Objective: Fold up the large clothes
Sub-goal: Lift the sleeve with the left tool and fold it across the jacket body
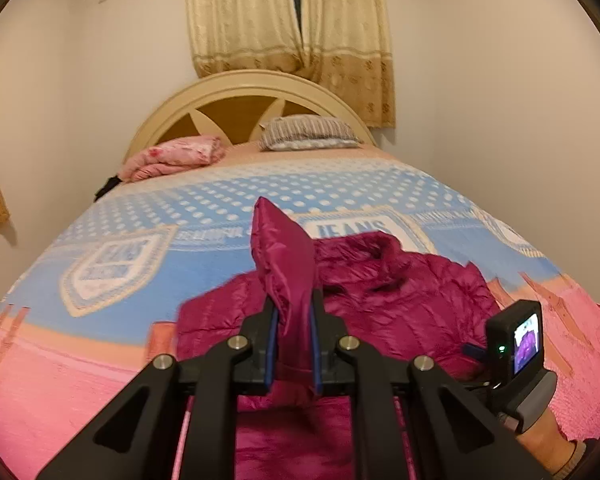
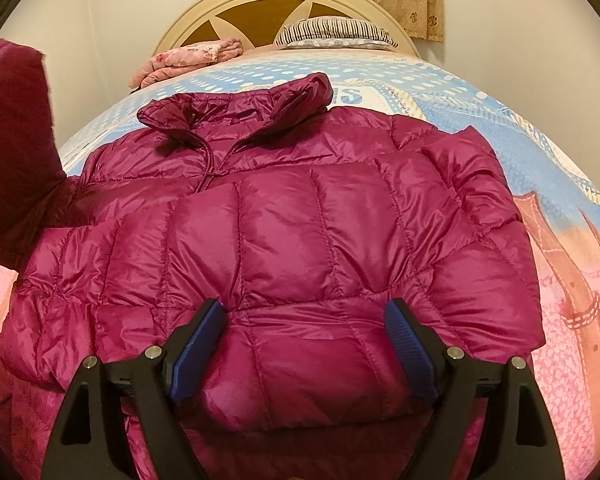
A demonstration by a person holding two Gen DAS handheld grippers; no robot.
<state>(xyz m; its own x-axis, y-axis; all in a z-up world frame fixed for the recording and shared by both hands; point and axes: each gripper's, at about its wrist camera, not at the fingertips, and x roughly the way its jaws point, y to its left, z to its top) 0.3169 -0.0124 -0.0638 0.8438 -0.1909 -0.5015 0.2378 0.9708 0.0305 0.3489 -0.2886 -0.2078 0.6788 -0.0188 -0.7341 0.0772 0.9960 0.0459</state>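
Lying front-up on a blue-and-pink terry bedspread is a glossy magenta quilted puffer jacket, collar toward the headboard. The left gripper pinches 1 lifted sleeve upright. The right gripper hovers wide open over the hem, holding nothing.

Warm dim light, fisheye-warped edges, soft blur

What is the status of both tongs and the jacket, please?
Left tongs shut on sleeve, raised. Right tongs open over jacket hem. Nothing blocking.
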